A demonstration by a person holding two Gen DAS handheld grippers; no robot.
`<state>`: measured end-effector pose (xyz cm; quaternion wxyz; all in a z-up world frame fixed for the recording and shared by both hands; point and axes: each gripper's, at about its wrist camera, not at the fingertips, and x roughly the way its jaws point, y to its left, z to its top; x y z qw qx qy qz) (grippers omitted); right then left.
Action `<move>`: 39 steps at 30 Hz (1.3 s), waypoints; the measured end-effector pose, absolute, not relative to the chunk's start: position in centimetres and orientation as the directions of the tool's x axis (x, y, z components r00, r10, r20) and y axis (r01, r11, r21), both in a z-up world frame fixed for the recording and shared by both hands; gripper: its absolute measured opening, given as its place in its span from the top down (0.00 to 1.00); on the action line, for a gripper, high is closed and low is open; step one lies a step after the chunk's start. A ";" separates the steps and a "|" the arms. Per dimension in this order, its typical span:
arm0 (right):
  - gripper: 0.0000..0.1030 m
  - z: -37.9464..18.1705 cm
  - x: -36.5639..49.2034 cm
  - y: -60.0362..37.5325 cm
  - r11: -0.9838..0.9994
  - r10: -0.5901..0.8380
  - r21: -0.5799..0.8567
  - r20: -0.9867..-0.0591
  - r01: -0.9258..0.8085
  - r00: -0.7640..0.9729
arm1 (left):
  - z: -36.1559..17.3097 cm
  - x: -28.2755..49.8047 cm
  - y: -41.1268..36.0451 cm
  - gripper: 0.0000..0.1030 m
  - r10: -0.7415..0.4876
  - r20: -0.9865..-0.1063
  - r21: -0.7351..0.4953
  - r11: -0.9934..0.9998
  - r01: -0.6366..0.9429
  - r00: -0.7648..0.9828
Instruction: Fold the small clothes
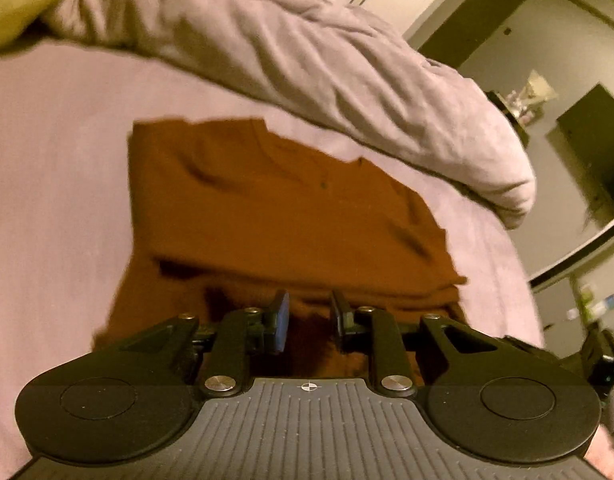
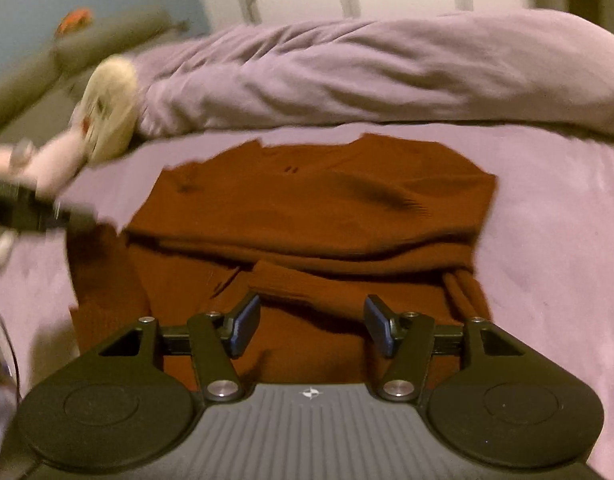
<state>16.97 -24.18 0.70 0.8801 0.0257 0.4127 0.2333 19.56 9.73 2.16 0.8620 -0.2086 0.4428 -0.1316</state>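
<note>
A rust-brown garment (image 1: 267,208) lies partly folded on the lilac bed sheet (image 1: 47,160); its far part is doubled over the near part. My left gripper (image 1: 310,320) is open just above the garment's near edge, holding nothing. In the right wrist view the same garment (image 2: 327,200) lies ahead with a folded layer across its middle. My right gripper (image 2: 311,326) is open wide over the near part of the garment, holding nothing. The other gripper (image 2: 27,210) shows at the left edge of the right wrist view, beside the garment's left side.
A bunched lilac duvet (image 1: 307,52) lies behind the garment, also in the right wrist view (image 2: 387,76). A cream plush toy (image 2: 107,112) sits at the back left. The bed's right edge (image 1: 519,264) drops to furniture and a dark screen (image 1: 599,148).
</note>
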 end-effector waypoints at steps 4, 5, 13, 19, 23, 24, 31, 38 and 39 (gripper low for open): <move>0.44 -0.2 18.3 -21.6 0.857 0.397 0.105 -0.757 -0.504 0.518 | 1.7 20.2 9.4 0.71 -0.351 -0.729 -0.399 0.915 0.051 0.587; 0.44 -0.5 18.6 -21.2 0.850 0.386 0.078 -0.766 -0.521 0.515 | 1.3 20.3 9.7 0.71 -0.356 -0.733 -0.412 0.911 0.038 0.579; 0.93 -2.2 20.4 -19.0 0.804 0.346 -0.023 -0.795 -0.594 0.498 | -0.5 20.3 11.5 0.51 -0.366 -0.749 -0.420 0.907 0.033 0.553; 0.93 1.4 21.3 -25.4 0.904 0.424 0.245 -0.624 -0.350 0.657 | -0.7 21.2 10.3 0.19 -0.379 -0.750 -0.343 0.924 0.171 0.542; 0.93 -0.3 22.3 -28.0 0.922 0.387 0.289 -0.657 -0.257 0.647 | -2.1 22.7 8.8 0.18 -0.356 -0.781 -0.289 0.934 0.208 0.513; 0.93 -0.9 22.2 -28.0 0.924 0.382 0.279 -0.674 -0.261 0.632 | -2.4 23.0 8.5 0.18 -0.361 -0.785 -0.288 0.932 0.219 0.504; 0.88 -2.1 21.7 -27.5 0.918 0.393 0.264 -0.700 -0.295 0.596 | -3.8 23.5 5.5 0.38 -0.347 -0.826 -0.209 0.921 0.330 0.445; 0.88 -2.5 23.0 -25.5 0.918 0.372 0.195 -0.728 -0.346 0.576 | -4.7 23.5 5.6 0.83 -0.361 -0.828 -0.254 0.924 0.287 0.428; 0.89 -2.5 23.1 -25.3 0.920 0.363 0.184 -0.733 -0.346 0.576 | -4.5 23.5 5.6 0.90 -0.358 -0.825 -0.253 0.926 0.280 0.437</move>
